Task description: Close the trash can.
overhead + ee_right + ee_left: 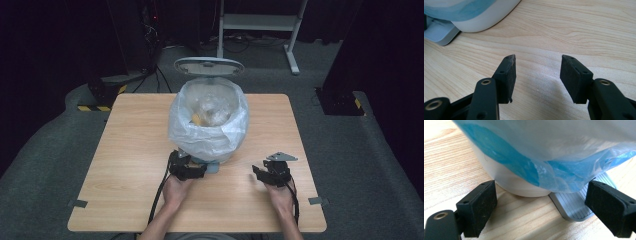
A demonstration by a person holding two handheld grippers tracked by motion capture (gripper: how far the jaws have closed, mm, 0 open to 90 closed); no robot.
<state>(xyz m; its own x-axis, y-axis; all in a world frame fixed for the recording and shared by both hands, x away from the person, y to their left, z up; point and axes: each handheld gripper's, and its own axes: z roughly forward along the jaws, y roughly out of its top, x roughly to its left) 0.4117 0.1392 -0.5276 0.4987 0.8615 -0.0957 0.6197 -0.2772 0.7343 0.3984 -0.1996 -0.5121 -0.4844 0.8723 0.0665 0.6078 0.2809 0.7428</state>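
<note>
Left gripper: jaws apart, nothing clamped, at the near foot of the bin, straddling its base and grey pedal.
Right gripper: jaws apart, empty, on bare table, right of the bin.
Bin: table centre, bag-lined, lid raised.
Pedal: juts nearward, just ahead of the left gripper, which is the nearer.
</note>
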